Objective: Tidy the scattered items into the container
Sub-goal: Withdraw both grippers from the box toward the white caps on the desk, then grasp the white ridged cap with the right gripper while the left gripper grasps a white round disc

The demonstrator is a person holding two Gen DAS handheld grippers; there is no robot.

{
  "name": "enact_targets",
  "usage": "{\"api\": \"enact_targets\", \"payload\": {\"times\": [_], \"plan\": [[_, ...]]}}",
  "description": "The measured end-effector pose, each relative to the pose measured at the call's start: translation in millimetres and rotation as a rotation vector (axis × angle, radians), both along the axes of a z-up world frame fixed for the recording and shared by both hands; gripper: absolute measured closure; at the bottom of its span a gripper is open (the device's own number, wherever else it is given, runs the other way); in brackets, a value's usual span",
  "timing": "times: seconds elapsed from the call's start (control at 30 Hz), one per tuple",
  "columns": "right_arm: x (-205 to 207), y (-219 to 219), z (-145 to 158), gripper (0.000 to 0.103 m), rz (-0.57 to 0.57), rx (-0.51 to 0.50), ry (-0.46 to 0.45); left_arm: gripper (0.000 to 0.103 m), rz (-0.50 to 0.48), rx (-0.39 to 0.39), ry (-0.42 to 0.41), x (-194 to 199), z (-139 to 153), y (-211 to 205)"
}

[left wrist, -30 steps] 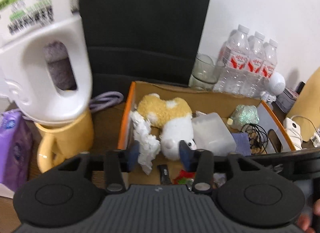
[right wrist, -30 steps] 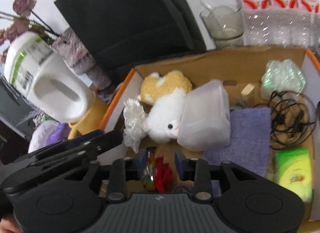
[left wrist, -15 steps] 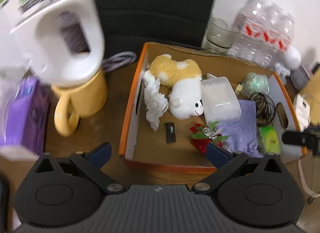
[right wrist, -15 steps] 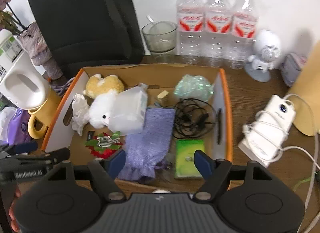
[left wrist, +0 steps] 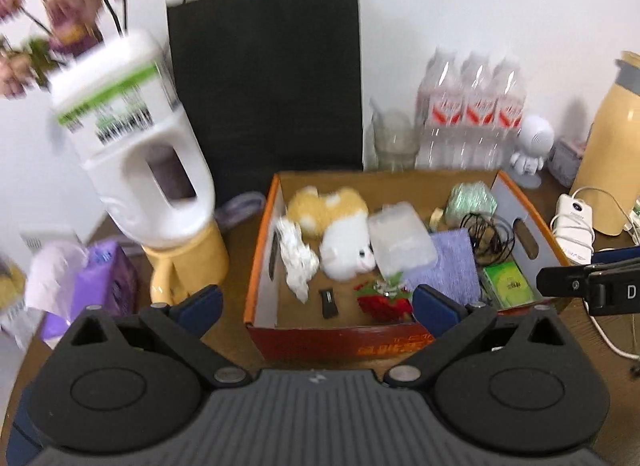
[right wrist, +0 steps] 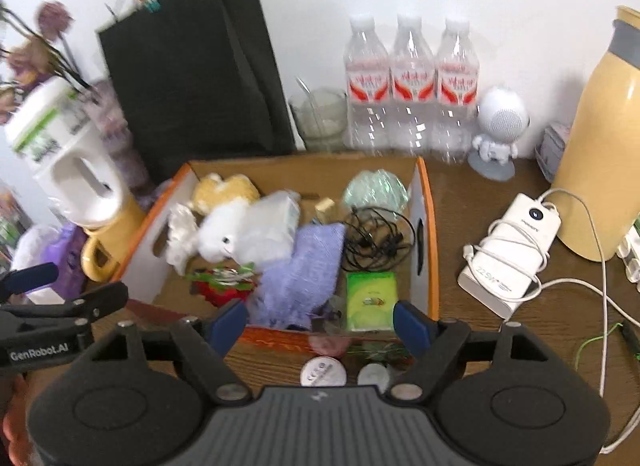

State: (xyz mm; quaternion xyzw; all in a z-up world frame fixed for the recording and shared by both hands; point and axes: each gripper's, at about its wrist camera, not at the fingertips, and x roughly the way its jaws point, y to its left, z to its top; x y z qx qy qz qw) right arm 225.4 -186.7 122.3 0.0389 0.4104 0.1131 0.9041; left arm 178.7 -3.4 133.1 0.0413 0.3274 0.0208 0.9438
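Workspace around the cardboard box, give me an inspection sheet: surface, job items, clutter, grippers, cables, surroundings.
Surface: brown wooden table.
Job's things: cardboard box holds plush toy, purple cloth, green packet, red strawberry piece; two round discs on the table outside it.
Clutter: power bank, yellow mug, white jug.
Grippers: left gripper open, empty; right gripper opening, empty.
Cables: black earphones in box; white cord.
Surroundings: black bag, water bottles, white wall.

Flowers and white jug's label motion-blurred, text unreadable. Yellow flask cut by right edge. Two round items on desk half hidden behind right hand-held gripper body.
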Motion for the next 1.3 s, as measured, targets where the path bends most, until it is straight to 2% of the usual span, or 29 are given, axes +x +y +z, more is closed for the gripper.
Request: {"api": "enact_targets", "payload": {"times": [0.17,0.23,0.4,0.5,0.57,0.67,0.77,0.87,1.0,1.07,1.17,1.23,1.3], "plan": [[-65,-13,-16,0.023,0.000,0.042,-0.170,0.000,-0.043,-0.019,-0.144,-64,-14,-3],[-95,-19,-29,0.023,0.000,0.052,-0.209,0.000,-0.057,-0.018,-0.182,-96,-26,-5],[-181,-33,-61,0.022,-0.032,0.031,-0.281,0.000,-0.150,-0.031,-0.194,-175,-57,-12],[-227,-44,-76,0.019,-0.060,0.059,-0.307,0.000,-0.173,-0.031,-0.199,-216,-75,-16],[-249,-50,-83,0.018,-0.079,0.084,-0.310,0.000,-0.169,-0.006,-0.195,-233,-86,-19],[-271,-50,-95,0.018,-0.090,0.072,-0.302,0.000,-0.151,-0.026,-0.169,-248,-97,-18],[-280,-45,-102,0.018,-0.074,0.025,-0.293,0.000,-0.178,-0.011,-0.150,-241,-100,-18],[-268,-40,-102,0.018,-0.055,-0.007,-0.301,0.000,-0.184,-0.013,-0.122,-218,-105,-21],[-220,-43,-103,0.019,-0.063,-0.090,-0.308,0.000,-0.223,-0.053,-0.097,-179,-106,-33],[-189,-44,-106,0.027,-0.083,-0.137,-0.262,0.000,-0.235,-0.036,-0.108,-158,-108,-42],[-162,-46,-109,0.029,-0.071,-0.115,-0.243,0.000,-0.248,-0.024,-0.122,-130,-112,-54],[-145,-48,-111,0.029,-0.062,-0.099,-0.233,0.011,-0.293,-0.050,-0.103,-110,-114,-59],[-130,-45,-112,0.031,-0.043,-0.116,-0.238,0.017,-0.322,-0.075,-0.078,-89,-115,-66]]}}
